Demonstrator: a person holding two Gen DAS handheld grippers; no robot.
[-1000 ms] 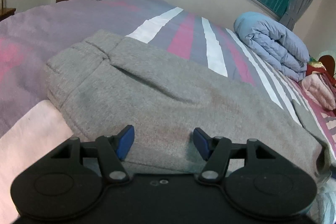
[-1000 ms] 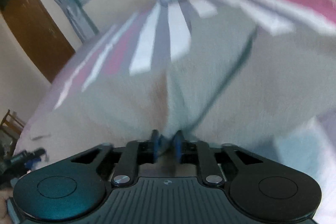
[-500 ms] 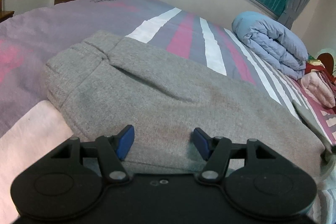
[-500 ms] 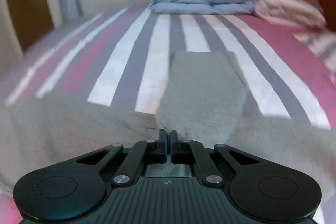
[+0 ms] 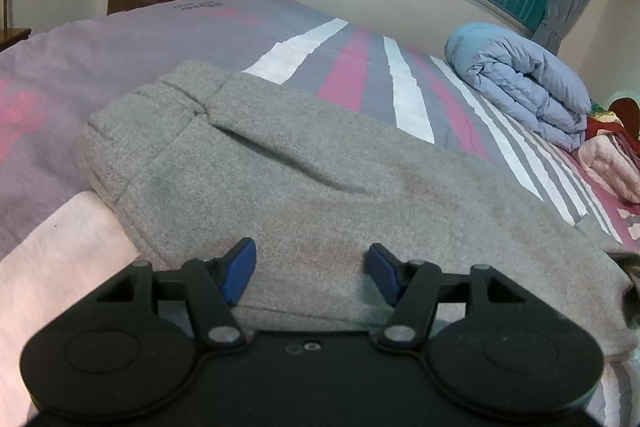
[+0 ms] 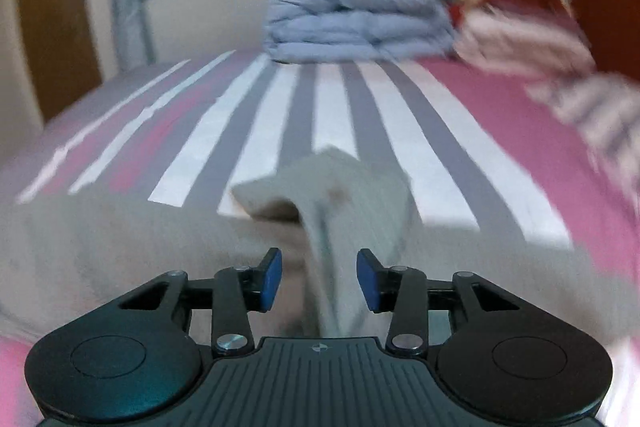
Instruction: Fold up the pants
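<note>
Grey fleece pants (image 5: 320, 187) lie on striped bedsheet (image 5: 360, 67); left gripper (image 5: 308, 269) gapes, empty, steadying; right gripper (image 6: 319, 279) just opening, cuff (image 6: 340, 195) dropped between jaws.

Left gripper (image 5: 308, 273) tilted downward, jaws parted roughly halfway, blue pads (image 5: 239, 275) apart with nothing pinched between them, black linkage arms splayed symmetrically. Right gripper (image 6: 319, 279) also angled downward, jaws have just been opening; blue pads (image 6: 270, 279) now stand apart, grey pants (image 6: 332, 227) fabric lying between them but not pressed by either pad. Right view motion-blurred.
</note>
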